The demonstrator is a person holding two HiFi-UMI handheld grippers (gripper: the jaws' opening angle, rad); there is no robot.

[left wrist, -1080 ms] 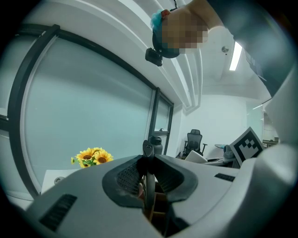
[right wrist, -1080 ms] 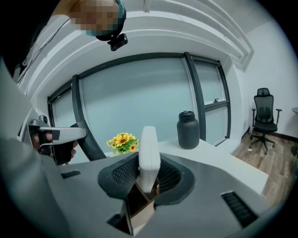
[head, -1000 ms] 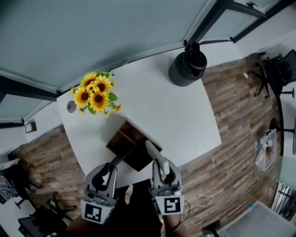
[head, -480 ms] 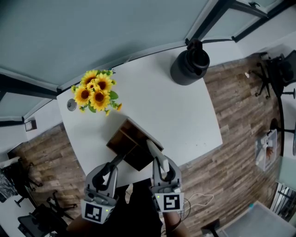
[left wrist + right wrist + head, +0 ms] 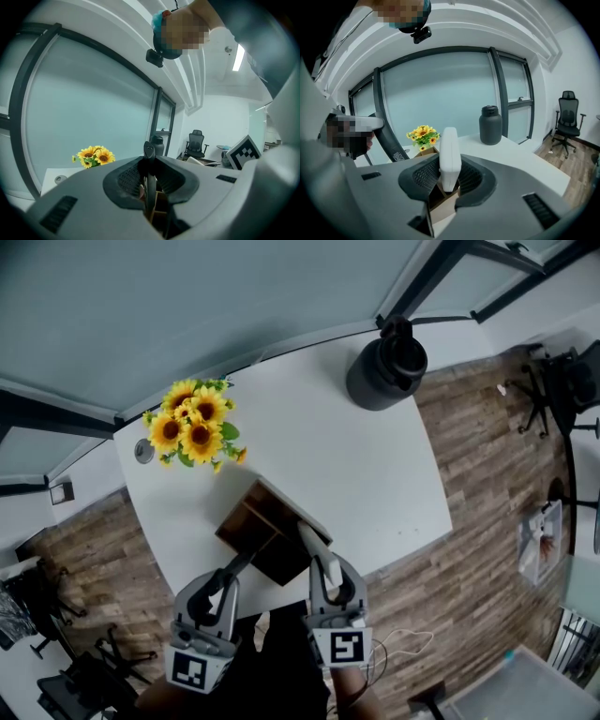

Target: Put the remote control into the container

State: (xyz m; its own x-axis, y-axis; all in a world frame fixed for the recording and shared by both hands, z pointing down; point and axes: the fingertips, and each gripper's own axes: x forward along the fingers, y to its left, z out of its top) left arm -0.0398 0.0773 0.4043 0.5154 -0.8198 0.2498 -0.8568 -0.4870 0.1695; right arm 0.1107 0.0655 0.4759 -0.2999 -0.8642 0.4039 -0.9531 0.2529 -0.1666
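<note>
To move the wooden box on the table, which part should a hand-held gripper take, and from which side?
Probably the rim of one wall of the wooden box, coming from above: its top is open and the walls are thin and upright, so the jaws can straddle one.

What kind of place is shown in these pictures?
Most likely an office or meeting room: a large white table stands by frosted glass walls with dark frames, and an office chair stands on the wood-look floor nearby.
</note>
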